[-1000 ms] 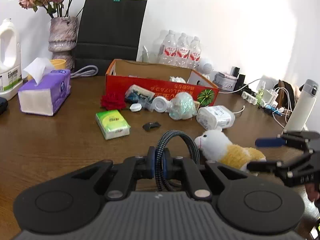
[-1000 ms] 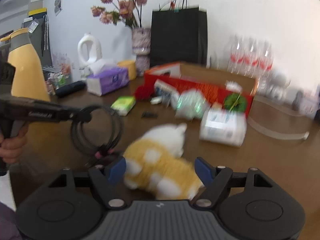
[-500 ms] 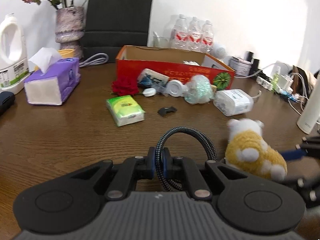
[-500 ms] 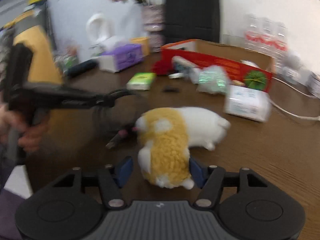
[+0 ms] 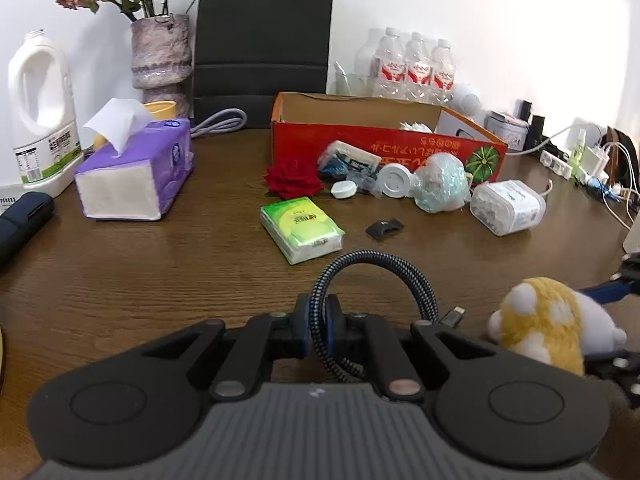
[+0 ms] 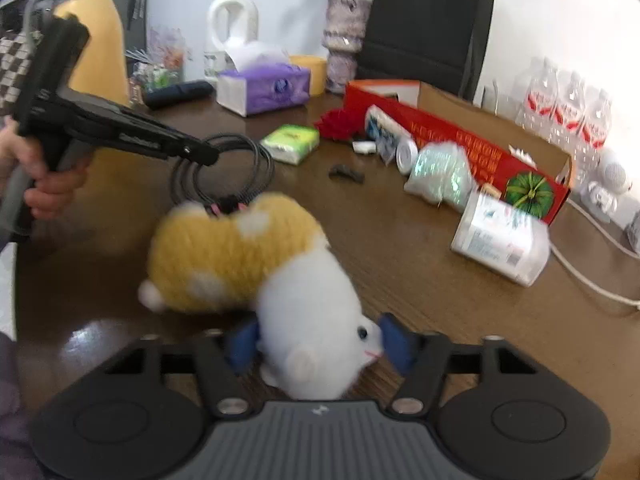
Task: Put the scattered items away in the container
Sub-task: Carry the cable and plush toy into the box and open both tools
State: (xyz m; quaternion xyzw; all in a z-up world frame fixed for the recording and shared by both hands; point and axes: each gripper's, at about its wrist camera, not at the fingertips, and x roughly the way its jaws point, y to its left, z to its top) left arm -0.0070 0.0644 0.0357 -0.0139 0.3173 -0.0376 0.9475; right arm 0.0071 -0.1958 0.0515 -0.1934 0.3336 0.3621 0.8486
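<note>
My left gripper (image 5: 318, 322) is shut on a coiled braided cable (image 5: 372, 264) and holds it above the table; the cable shows in the right wrist view (image 6: 224, 168) too. My right gripper (image 6: 316, 342) is closed around the white head of a yellow-and-white plush toy (image 6: 248, 256), which also shows at the right of the left wrist view (image 5: 548, 328). The red cardboard box (image 5: 384, 144) stands at the back of the table. Scattered items lie in front of it: a green tissue pack (image 5: 302, 228), a red fabric rose (image 5: 294, 176), a black clip (image 5: 384, 228), a clear plastic tub (image 5: 508, 208).
A purple tissue box (image 5: 136, 168), a white jug (image 5: 40, 112), a vase (image 5: 162, 60) and a black paper bag (image 5: 264, 40) stand at the back left. Water bottles (image 5: 416, 68) and a power strip with cables (image 5: 576, 160) are at the back right.
The plush toy has turned and come in between my right fingers, head first. My left gripper, still holding the cable, has moved closer to the box.
</note>
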